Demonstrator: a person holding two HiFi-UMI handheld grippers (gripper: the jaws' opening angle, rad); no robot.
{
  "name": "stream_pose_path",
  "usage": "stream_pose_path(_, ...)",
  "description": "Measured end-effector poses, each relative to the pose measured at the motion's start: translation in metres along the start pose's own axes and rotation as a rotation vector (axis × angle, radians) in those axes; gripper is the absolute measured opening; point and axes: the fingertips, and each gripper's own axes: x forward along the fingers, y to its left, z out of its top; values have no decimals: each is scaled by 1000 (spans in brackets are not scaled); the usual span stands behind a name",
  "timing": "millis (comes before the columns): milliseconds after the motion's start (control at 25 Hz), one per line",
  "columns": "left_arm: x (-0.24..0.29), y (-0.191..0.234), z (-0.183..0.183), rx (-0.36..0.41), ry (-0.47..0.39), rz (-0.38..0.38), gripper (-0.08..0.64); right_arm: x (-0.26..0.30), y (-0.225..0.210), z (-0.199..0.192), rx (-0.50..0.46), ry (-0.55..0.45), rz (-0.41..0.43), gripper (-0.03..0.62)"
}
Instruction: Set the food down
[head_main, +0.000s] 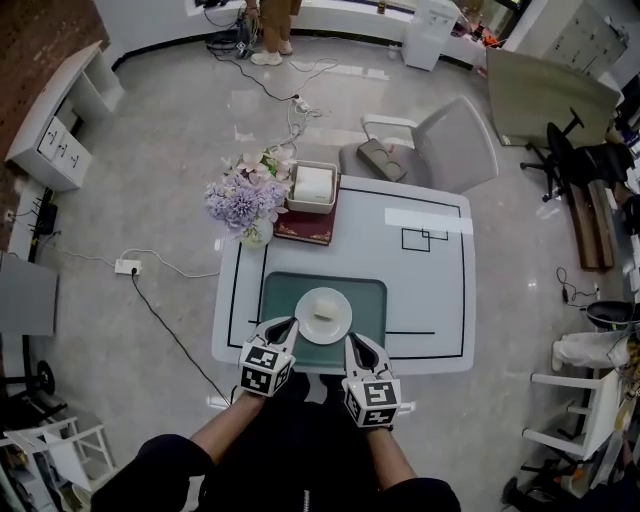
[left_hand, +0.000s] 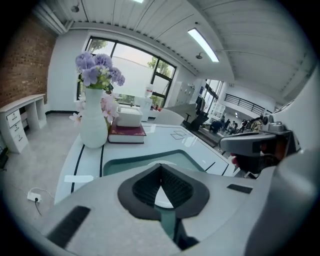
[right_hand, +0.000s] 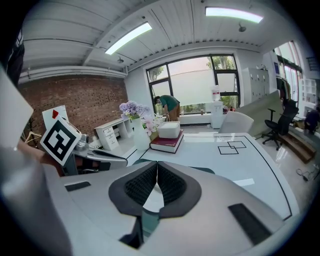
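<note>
A white round plate (head_main: 323, 315) rests on a green mat (head_main: 275, 290) at the near edge of the white table (head_main: 430, 290). A small pale piece of food (head_main: 322, 314) lies in the plate's middle. My left gripper (head_main: 289, 323) is at the plate's near-left rim, and my right gripper (head_main: 351, 341) is at its near-right rim. In the left gripper view the left gripper (left_hand: 160, 166) has its jaws together at the tips with nothing between them, and a sliver of plate (left_hand: 162, 197) shows behind. The right gripper (right_hand: 156, 165) looks the same in its own view.
A white vase of purple flowers (head_main: 245, 205) stands at the table's far left. Beside it a white box sits on a dark red book (head_main: 310, 228). A grey chair (head_main: 440, 145) stands behind the table. A power strip (head_main: 127, 266) and cable lie on the floor at left.
</note>
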Motion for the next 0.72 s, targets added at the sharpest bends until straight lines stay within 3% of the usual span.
stream_pose_path(400,-38,-14,39,76,-95,-21,6,6,21,11,-10,-10,21,9)
stream_pose_path(720,-44,-13,40,120,-78,-34,6,5,37,14,-29,-22,0,9)
